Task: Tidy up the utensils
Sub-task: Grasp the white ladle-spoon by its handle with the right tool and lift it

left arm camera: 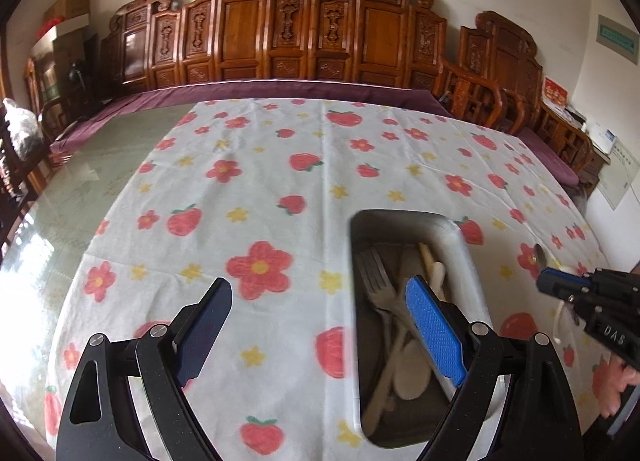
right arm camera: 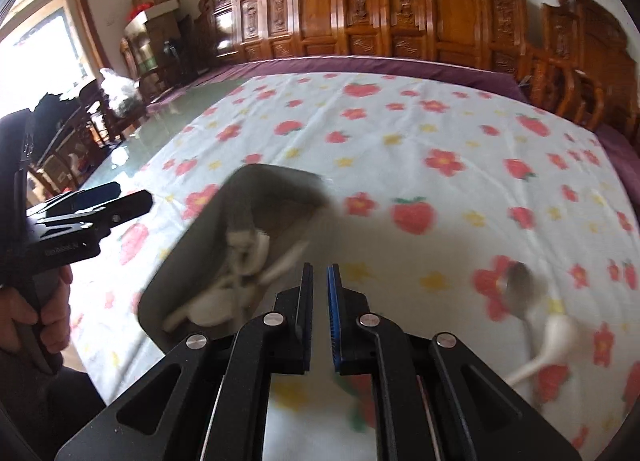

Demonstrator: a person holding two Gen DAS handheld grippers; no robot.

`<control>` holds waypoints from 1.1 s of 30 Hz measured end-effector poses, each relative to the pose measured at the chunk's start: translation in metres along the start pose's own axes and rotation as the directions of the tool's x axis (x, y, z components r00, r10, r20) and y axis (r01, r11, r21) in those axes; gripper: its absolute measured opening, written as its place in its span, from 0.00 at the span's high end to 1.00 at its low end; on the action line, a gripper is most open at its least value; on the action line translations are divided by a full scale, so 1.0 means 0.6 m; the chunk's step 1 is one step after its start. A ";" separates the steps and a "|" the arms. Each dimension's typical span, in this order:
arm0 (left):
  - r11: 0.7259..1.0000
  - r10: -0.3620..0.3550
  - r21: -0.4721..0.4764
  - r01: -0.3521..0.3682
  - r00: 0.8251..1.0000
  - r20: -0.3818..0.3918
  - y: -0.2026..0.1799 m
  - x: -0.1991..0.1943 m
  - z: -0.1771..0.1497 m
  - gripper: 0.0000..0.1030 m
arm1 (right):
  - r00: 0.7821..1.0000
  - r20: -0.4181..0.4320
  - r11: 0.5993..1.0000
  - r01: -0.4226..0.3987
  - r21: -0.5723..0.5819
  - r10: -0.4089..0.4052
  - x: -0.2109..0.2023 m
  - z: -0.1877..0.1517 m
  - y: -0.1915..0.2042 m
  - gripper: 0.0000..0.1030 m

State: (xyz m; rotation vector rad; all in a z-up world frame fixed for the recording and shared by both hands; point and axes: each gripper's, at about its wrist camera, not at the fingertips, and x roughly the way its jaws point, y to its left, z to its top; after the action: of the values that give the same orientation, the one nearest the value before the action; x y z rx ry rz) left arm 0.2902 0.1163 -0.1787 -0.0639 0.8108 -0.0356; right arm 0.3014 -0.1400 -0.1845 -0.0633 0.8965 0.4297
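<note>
Spoons right of nearly closed, empty right hand-held gripper | left hand-held gripper spread wide

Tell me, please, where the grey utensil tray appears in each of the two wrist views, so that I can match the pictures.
Left wrist view: the grey utensil tray is lower right, partly behind the left gripper's blue finger pad.
Right wrist view: the tray is left of centre, blurred, just beyond the right gripper.
Shared landmark: the carved wooden chairs along the back wall.
</note>
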 end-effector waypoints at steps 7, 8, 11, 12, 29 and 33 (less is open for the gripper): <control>0.992 -0.075 0.096 0.076 0.997 -0.013 -0.096 0.004 -0.012 0.17 | 0.988 -0.021 0.984 0.157 0.089 -0.155 -0.041 -0.072 -0.130 0.83; 0.990 -0.086 0.112 0.088 0.996 -0.020 -0.111 0.005 -0.015 0.17 | 0.984 -0.031 0.979 0.177 0.100 -0.175 -0.042 -0.083 -0.147 0.83; 0.980 -0.113 0.163 0.116 0.993 -0.029 -0.155 0.007 -0.025 0.17 | 0.980 -0.057 0.971 0.197 0.134 -0.191 -0.037 -0.104 -0.176 0.83; 0.977 -0.119 0.173 0.123 0.992 -0.031 -0.166 0.007 -0.028 0.17 | 0.978 -0.066 0.968 0.204 0.145 -0.196 -0.035 -0.112 -0.186 0.83; 0.952 -0.198 0.218 0.215 0.975 -0.097 -0.281 0.034 -0.058 0.17 | 0.982 -0.122 0.933 0.176 0.313 -0.145 0.030 -0.127 -0.254 0.66; 0.947 -0.193 0.239 0.214 0.975 -0.109 -0.293 0.037 -0.067 0.17 | 0.979 -0.124 0.937 0.192 0.291 -0.162 0.041 -0.118 -0.248 0.65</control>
State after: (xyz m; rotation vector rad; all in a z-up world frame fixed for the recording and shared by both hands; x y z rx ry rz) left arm 0.2750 -0.0621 -0.2102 0.0928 0.8765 -0.3379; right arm 0.3199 -0.2837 -0.2665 0.1161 1.0352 0.1179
